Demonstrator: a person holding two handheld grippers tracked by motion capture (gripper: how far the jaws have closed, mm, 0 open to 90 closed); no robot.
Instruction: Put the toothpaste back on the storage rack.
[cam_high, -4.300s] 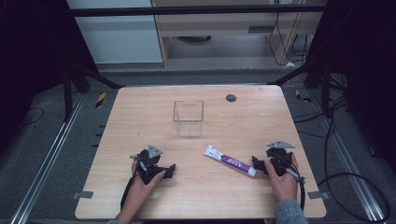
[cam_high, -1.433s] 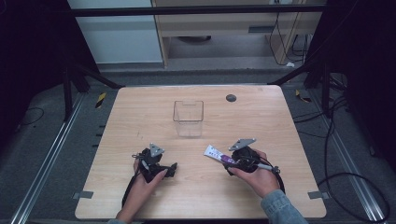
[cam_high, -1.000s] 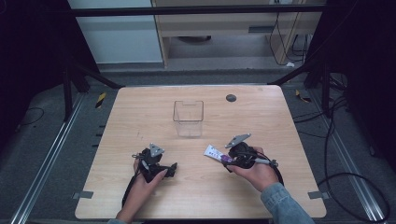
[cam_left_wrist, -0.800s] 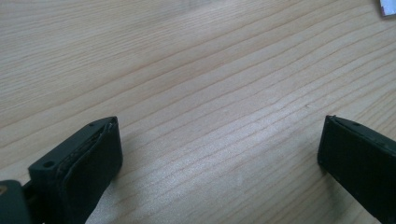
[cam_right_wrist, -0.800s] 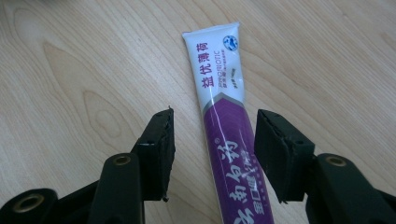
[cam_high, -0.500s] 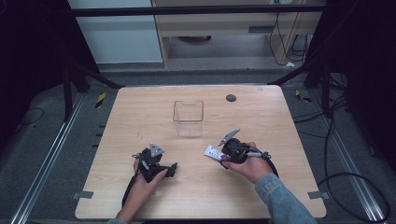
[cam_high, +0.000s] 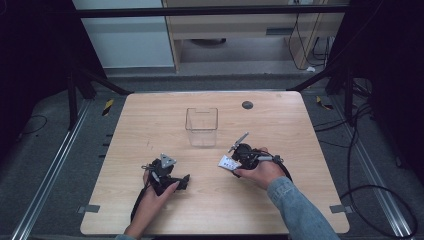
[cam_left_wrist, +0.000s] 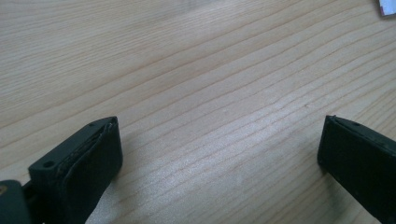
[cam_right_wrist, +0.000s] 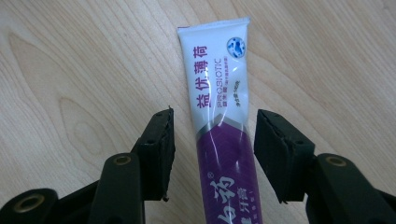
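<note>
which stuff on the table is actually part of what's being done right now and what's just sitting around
In the job:
- white and purple toothpaste tube, lying between the open jaws of the right gripper
- clear square plastic container, probably its destination

Lying about:
- small dark round disc near the table's far edge
- left gripper, open, resting on bare wood

Clear plastic box (cam_high: 202, 126) mid-table, dark round disc (cam_high: 247, 105) near far edge, wooden table (cam_high: 150, 120)

black two-jaw claws (cam_high: 227, 161) with brass screws (grey three-cornered plates on top), denim sleeve (cam_high: 300, 212)
</note>
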